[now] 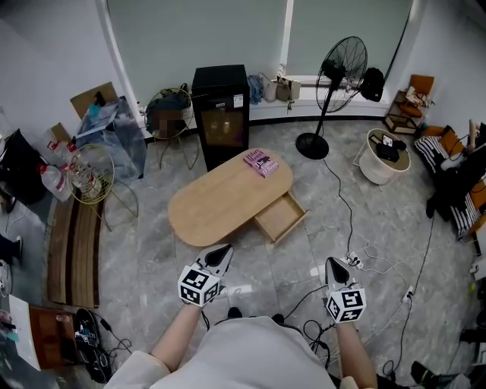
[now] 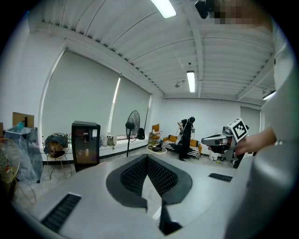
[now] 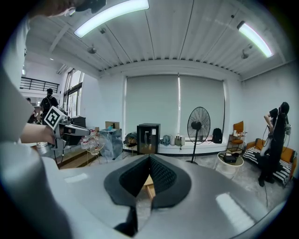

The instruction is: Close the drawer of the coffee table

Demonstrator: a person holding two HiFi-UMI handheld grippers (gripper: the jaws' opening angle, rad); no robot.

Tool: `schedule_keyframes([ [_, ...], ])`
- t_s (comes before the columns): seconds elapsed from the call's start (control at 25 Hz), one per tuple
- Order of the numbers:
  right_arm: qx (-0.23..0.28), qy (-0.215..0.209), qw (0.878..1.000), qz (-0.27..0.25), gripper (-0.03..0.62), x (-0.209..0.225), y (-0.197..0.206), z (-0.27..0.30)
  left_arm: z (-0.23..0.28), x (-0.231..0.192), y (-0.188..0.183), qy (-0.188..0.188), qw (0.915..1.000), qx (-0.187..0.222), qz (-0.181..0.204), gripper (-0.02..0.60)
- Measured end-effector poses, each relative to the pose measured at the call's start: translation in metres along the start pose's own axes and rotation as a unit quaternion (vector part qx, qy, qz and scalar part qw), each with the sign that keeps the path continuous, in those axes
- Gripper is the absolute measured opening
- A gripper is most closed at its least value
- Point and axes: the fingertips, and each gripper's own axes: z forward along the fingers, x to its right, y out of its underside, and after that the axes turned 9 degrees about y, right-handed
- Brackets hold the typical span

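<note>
The drawer (image 1: 281,216) stands open at the table's (image 1: 220,203) four o'clock edge. The left gripper (image 1: 222,251), jaws pressed together on nothing, hangs at the table's six o'clock. The right gripper (image 1: 332,264), likewise closed and empty, is at the drawer's five o'clock.

A pale grey marbled floor (image 1: 152,258) fills the room. Along the far wall, tall windows (image 1: 197,38) are covered by grey-green blinds, and bags (image 1: 275,89) sit on the low sill beneath them. A black cabinet (image 1: 220,114) stands against that wall, with a black pedestal fan (image 1: 338,76) to its right. Further right are a round white side table (image 1: 363,163), an orange shelf (image 1: 410,102) and a striped sofa (image 1: 444,152). At the left are a dark wooden bench (image 1: 72,251), cardboard boxes (image 1: 91,99) and a wire chair (image 1: 171,121). Cables (image 1: 372,258) trail over the near right floor. Tube lights (image 3: 110,14) glow on the ribbed white ceiling (image 3: 187,37).
</note>
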Motion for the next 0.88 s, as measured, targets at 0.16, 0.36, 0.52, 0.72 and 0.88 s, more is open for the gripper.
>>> schedule_keyframes([
  [0.16, -0.003, 0.006, 1.0, 0.004, 0.009, -0.017, 0.002, 0.002, -0.01, -0.012, 0.003, 0.007, 1.0, -0.003, 0.0, 0.005],
  [0.36, -0.006, 0.014, 1.0, 0.006, 0.009, -0.039, 0.006, 0.001, -0.023, -0.025, 0.006, 0.014, 0.9999, -0.004, 0.003, 0.005],
  [0.52, -0.007, 0.019, 1.0, 0.007, 0.009, -0.056, 0.009, -0.001, -0.034, -0.033, 0.009, 0.02, 0.9998, -0.004, 0.004, 0.005],
  [0.72, -0.011, 0.024, 1.0, 0.012, 0.009, -0.067, 0.017, -0.003, -0.042, -0.038, 0.013, 0.024, 0.9997, -0.008, 0.006, 0.005],
  [0.88, -0.015, 0.022, 1.0, 0.017, 0.011, -0.07, 0.018, 0.003, -0.046, -0.045, 0.011, 0.021, 0.9998, -0.007, 0.004, 0.005],
])
